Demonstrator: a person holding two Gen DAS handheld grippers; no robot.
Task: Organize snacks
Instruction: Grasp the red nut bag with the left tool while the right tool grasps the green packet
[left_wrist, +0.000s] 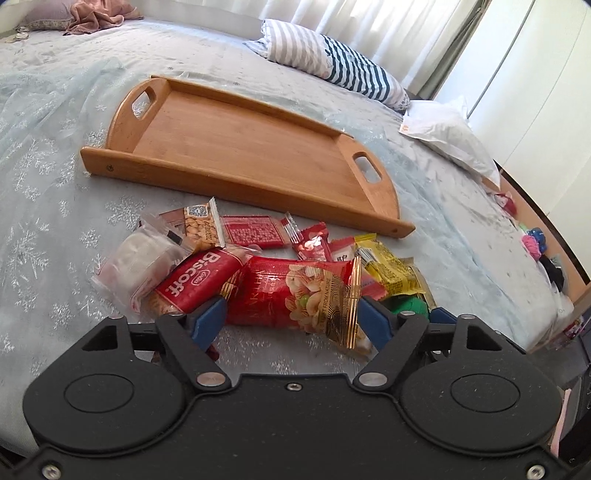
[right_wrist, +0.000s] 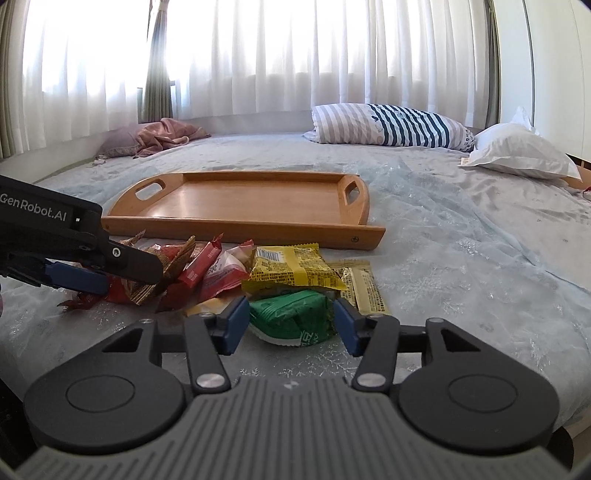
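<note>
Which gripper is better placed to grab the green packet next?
Right. The right gripper has its open jaws straddling the green packet; the left gripper straddles the red nut bag instead.

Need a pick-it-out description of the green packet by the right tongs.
Start at the wooden tray on the bed; the snack pile lies just in front of its near rim. At the pile's right end, below the yellow packet, the green packet lies between the open right tongs. It is the only green wrapper among red and yellow ones.
</note>
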